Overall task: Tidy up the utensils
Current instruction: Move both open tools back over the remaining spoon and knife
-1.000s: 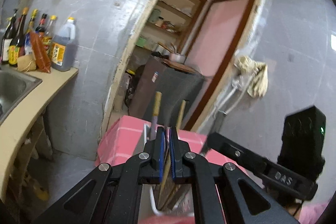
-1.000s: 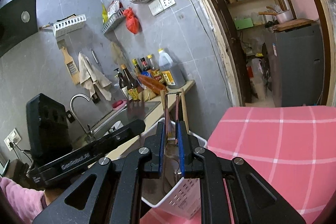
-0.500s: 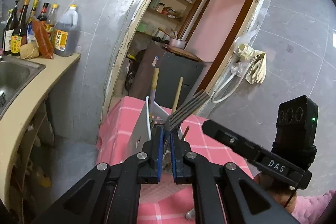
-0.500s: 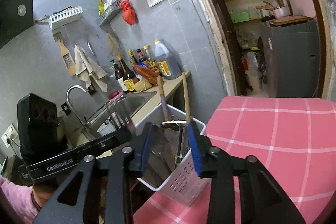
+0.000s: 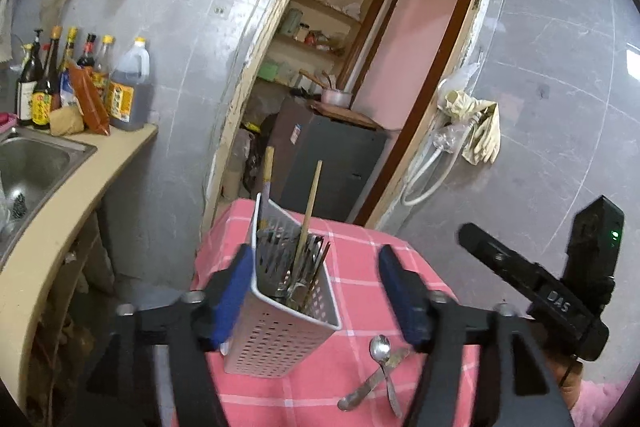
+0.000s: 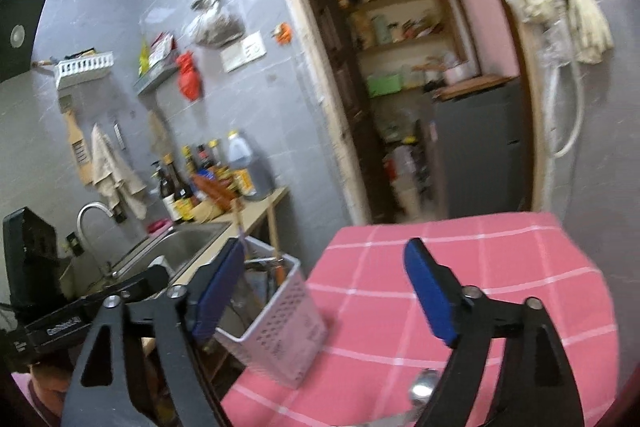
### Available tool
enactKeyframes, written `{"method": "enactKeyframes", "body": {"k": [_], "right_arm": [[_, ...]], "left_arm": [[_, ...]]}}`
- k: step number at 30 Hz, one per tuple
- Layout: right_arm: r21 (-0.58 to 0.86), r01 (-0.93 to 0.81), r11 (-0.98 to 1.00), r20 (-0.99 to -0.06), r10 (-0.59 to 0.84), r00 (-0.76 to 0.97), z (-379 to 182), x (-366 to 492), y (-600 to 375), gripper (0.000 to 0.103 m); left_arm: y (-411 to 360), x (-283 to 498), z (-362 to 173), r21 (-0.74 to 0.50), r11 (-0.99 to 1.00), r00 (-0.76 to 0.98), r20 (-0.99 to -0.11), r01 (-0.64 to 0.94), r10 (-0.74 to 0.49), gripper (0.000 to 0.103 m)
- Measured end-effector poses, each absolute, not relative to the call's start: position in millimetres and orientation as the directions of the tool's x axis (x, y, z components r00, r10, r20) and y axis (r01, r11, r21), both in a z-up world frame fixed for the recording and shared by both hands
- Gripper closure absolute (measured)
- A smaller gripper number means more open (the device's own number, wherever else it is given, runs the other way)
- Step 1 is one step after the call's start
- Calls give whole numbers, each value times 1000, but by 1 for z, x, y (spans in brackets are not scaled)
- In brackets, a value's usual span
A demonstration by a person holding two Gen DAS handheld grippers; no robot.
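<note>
One perforated white utensil holder (image 5: 280, 323) stands on the pink checked desk (image 5: 360, 399). Two wooden handles (image 5: 311, 201) rise from it above a bundle of metal utensils too crowded to count. At its 4 o'clock lie one spoon (image 5: 380, 347) and one other flat metal utensil (image 5: 370, 383), crossed. Two tongs: left tongs (image 5: 316, 291), right tongs (image 6: 328, 291). One sink (image 5: 28, 167) at 9 o'clock.

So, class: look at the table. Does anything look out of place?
Yes: a spoon and another utensil lie crossed on the pink cloth, outside the white caddy that holds the others.
</note>
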State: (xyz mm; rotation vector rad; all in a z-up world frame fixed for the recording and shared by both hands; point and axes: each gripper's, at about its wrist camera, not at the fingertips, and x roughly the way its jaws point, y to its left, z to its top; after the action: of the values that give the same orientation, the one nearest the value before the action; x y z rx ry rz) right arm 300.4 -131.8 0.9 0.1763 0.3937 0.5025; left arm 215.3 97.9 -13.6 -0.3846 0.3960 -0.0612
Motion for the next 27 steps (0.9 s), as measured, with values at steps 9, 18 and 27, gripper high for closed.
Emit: {"method": "enactKeyframes", "body": {"k": [9, 18, 27], "right_arm": [[182, -324, 928, -279, 365, 888, 14, 273, -181, 1], [134, -246, 960, -333, 277, 901, -3, 257, -222, 1], [131, -217, 967, -426, 253, 869, -33, 265, -249, 1]], "left_arm": [[59, 196, -2, -244, 965, 955, -296, -101, 25, 0], [15, 194, -11, -162, 985, 951, -308, -66, 13, 0], [-17, 204, -43, -131, 991, 918, -396, -29, -25, 0]]}}
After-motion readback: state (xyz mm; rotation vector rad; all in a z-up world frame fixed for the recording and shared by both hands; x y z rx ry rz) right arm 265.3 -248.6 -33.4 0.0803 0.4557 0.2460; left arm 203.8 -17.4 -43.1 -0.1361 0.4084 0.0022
